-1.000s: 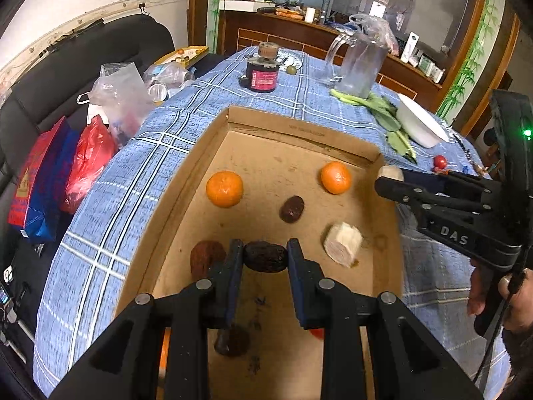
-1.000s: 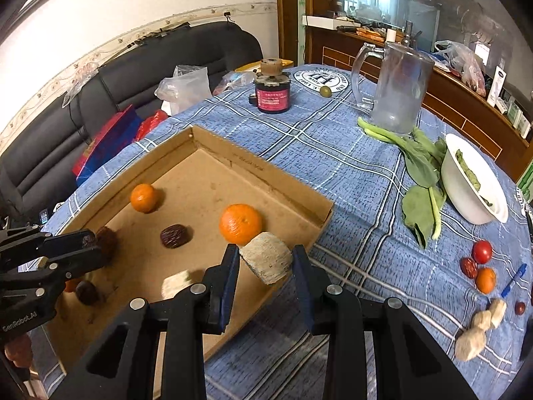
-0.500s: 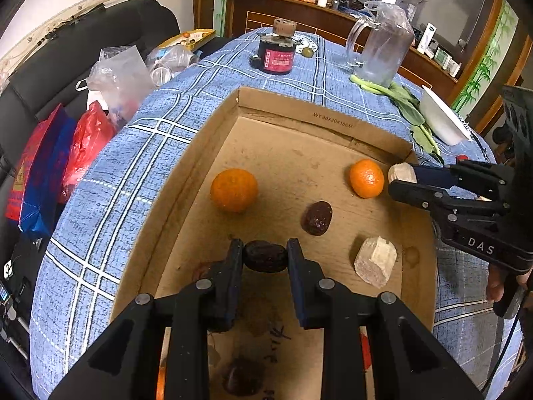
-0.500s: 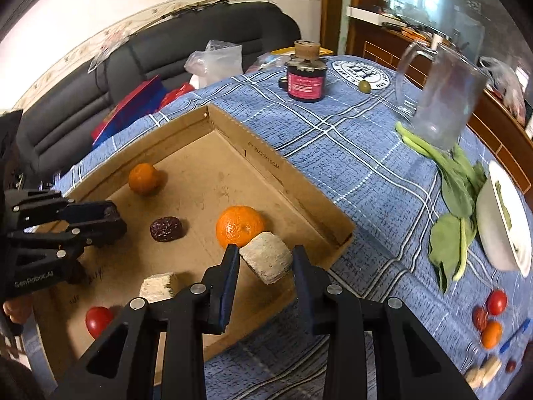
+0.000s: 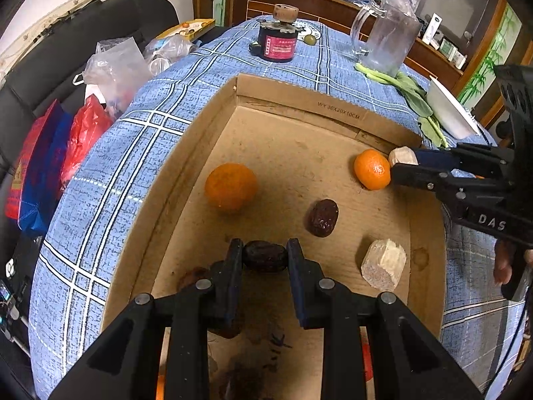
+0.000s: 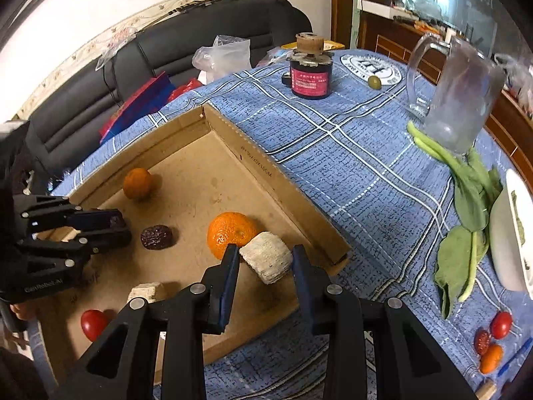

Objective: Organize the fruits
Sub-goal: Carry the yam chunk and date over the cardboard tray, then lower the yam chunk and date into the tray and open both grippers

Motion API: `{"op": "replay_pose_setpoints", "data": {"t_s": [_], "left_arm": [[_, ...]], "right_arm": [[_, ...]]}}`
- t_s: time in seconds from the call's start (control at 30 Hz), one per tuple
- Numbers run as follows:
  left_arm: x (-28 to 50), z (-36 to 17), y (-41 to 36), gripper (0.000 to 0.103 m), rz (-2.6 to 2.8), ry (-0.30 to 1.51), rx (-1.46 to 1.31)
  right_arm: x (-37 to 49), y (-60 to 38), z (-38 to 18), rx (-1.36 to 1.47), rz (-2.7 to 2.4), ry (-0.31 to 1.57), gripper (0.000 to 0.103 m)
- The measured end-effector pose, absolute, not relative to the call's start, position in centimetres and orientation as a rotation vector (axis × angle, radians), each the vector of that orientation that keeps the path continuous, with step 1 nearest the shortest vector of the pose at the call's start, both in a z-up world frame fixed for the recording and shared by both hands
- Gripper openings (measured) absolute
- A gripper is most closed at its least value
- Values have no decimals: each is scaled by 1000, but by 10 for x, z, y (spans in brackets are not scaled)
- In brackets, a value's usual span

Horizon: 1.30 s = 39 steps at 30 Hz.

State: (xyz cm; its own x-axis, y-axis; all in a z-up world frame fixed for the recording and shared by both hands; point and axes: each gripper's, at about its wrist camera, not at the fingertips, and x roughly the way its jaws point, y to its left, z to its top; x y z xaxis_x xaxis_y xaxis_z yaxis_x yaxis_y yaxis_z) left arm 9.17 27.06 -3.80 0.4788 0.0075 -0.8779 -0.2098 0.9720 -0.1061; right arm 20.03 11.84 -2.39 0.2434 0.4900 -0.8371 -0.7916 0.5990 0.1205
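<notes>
A shallow cardboard tray (image 5: 336, 113) (image 6: 283, 193) lies on the blue checked tablecloth. My left gripper (image 5: 265, 253) is shut on a dark date (image 5: 265, 256) and holds it over the tray's near part. My right gripper (image 6: 266, 256) is shut on a pale sugarcane chunk (image 6: 266, 256), just over the tray's right edge; it also shows in the left wrist view (image 5: 403, 156). In the tray lie two oranges (image 5: 230, 185) (image 5: 372, 169), another date (image 5: 322, 217), a second cane chunk (image 5: 383, 265) and a cherry tomato (image 6: 94, 324).
A red-labelled jar (image 6: 311, 73), a glass jug (image 6: 459, 100), greens (image 6: 466, 200) and a white bowl (image 6: 509, 233) stand beyond the tray. Small fruits (image 6: 491, 340) lie on the cloth at the right. Bags (image 5: 110, 66) sit on the black sofa at the left.
Both grippers have moved forward over the tray with their loads still held. The right gripper's cane chunk now sits beside the right orange.
</notes>
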Motion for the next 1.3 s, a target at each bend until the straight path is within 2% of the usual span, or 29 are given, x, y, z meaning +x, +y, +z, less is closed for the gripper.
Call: {"op": "replay_pose_setpoints", "data": {"t_s": [0.6,0.73,0.8,0.9,1.03,1.3], "left_arm": [[89,-38,265,27,129,1076,-173],[88,-39,265,39,137,1081,-164],[88,-38,265,39,137,1079,-168],[87,-38,265,41,142,1081,-167],[82,-35,264,49,153,1074,-162],[62,-20,260,57,199,1034,-147]], "right_arm": [[179,144,-34,-768,947,945,35],[180,142,-35,-749,939,945,35],[179,143,-34,-758,919,936,35],[172,145,-33,-795,890,903,43],[163,142,-25,-791,880,871,49],[143,122,0,-681,850,846,50]]}}
